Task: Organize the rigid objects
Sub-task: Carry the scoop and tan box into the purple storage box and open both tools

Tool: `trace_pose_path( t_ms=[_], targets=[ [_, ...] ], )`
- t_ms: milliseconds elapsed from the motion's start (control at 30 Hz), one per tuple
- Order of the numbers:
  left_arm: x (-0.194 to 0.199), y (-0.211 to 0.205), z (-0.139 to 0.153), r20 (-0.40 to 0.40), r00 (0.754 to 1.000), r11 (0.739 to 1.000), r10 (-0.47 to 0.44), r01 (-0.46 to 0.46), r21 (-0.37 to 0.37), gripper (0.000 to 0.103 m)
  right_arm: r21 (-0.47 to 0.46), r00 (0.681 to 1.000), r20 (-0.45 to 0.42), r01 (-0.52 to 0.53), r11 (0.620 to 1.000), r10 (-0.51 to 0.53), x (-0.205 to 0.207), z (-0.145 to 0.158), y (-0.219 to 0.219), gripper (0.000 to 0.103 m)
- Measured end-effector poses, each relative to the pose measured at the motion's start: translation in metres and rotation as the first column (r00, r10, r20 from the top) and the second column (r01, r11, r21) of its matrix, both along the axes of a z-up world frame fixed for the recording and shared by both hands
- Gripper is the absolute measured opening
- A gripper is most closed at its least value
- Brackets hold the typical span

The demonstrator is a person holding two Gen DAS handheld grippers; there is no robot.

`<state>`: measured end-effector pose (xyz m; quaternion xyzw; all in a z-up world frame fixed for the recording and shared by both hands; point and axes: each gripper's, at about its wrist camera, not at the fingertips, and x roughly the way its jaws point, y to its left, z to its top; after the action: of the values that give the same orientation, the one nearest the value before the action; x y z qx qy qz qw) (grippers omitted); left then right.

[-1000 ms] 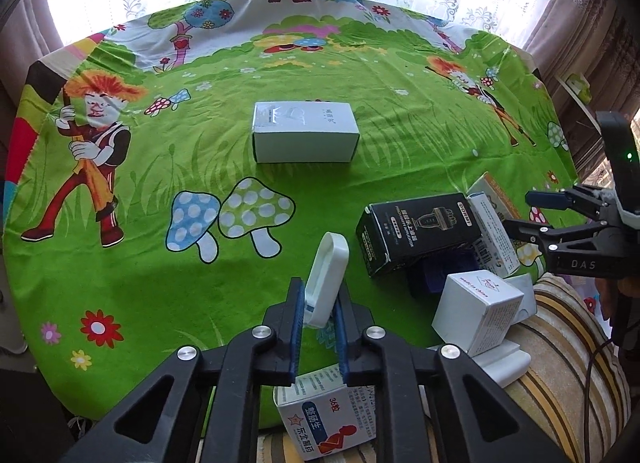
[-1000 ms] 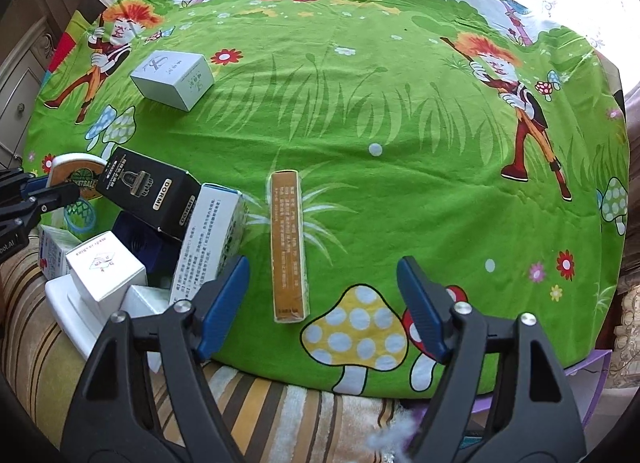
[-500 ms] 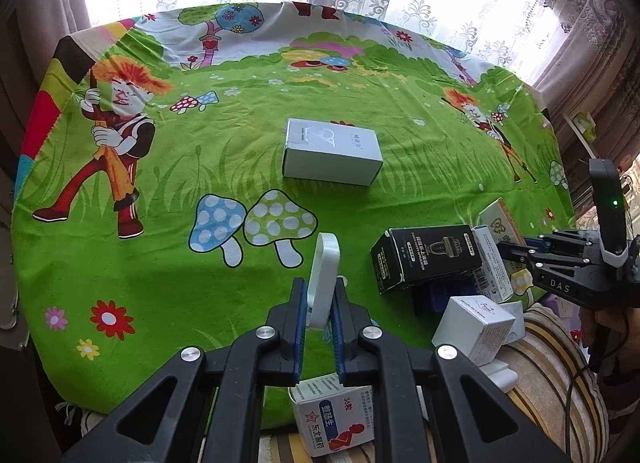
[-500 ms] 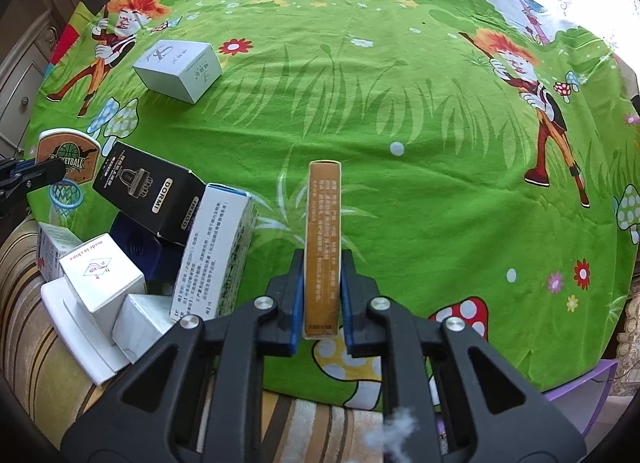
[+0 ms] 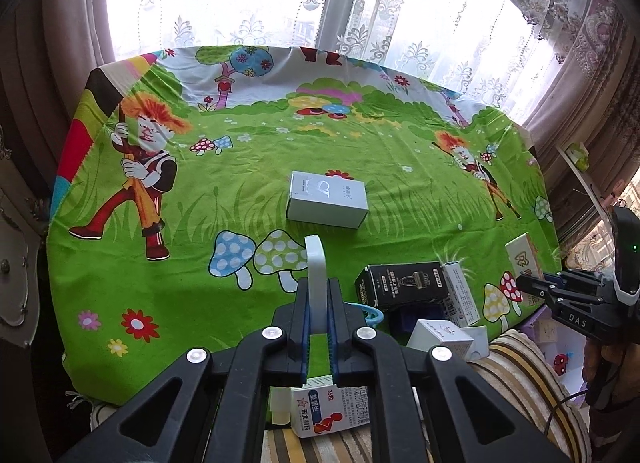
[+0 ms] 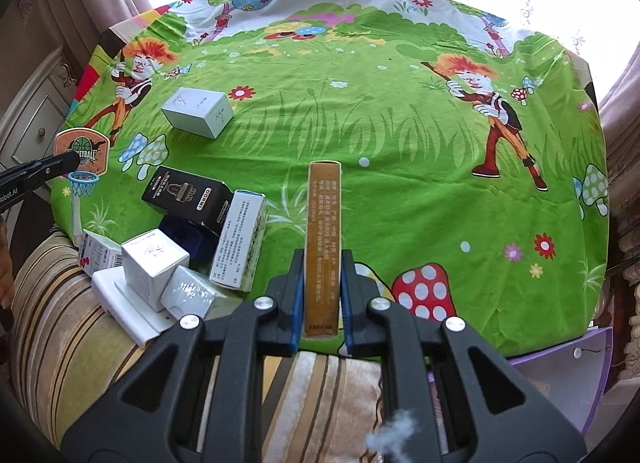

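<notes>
**A:** ok so what's each claw got? Left gripper looks clamped tight on that toy basketball hoop, pinching the white edge of its backboard, lifted off the green cartoon tablecloth.

**B:** yep. Right gripper is squeezed on the long gold box, sticking straight out past the pads.

**A:** and the rest?

**B:** white box lies alone mid-cloth. Black box leans in the pile of small white boxes at the near edge, by the striped cushion.
</notes>
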<state>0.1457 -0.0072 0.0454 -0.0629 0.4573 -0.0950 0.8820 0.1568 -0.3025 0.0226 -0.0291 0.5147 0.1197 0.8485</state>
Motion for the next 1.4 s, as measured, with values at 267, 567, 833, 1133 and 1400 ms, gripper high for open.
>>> trace_pose_path(
  t_ms=[267,567,833,1133,1400],
  targets=[
    [-0.026,-0.017,0.029,0.057,0.998,0.997,-0.035,0.039,-0.063,0.007,0.005,0.998,0.047,0.033,0.999,-0.034,-0.037,0.024,-0.014,0.019],
    [-0.059,-0.047,0.041,0.062,0.993,0.976,-0.105,0.115,-0.184,0.007,0.023,0.994,0.078,0.072,0.997,-0.074,-0.083,0.042,-0.034,0.019],
    [-0.081,-0.085,0.049,0.058,0.979,0.934,-0.194,0.203,-0.293,0.007,0.031,0.984,0.098,0.145,0.989,-0.147,-0.12,0.055,-0.069,0.019],
    [-0.096,-0.136,0.051,0.035,0.948,0.87,-0.315,0.304,-0.388,0.007,0.014,0.965,0.105,0.241,0.97,-0.241,-0.159,0.058,-0.114,0.019],
    [-0.109,-0.186,0.05,0.032,0.902,0.796,-0.431,0.396,-0.458,0.007,0.016,0.939,0.096,0.331,0.944,-0.331,-0.187,0.057,-0.155,0.019]
  ],
)
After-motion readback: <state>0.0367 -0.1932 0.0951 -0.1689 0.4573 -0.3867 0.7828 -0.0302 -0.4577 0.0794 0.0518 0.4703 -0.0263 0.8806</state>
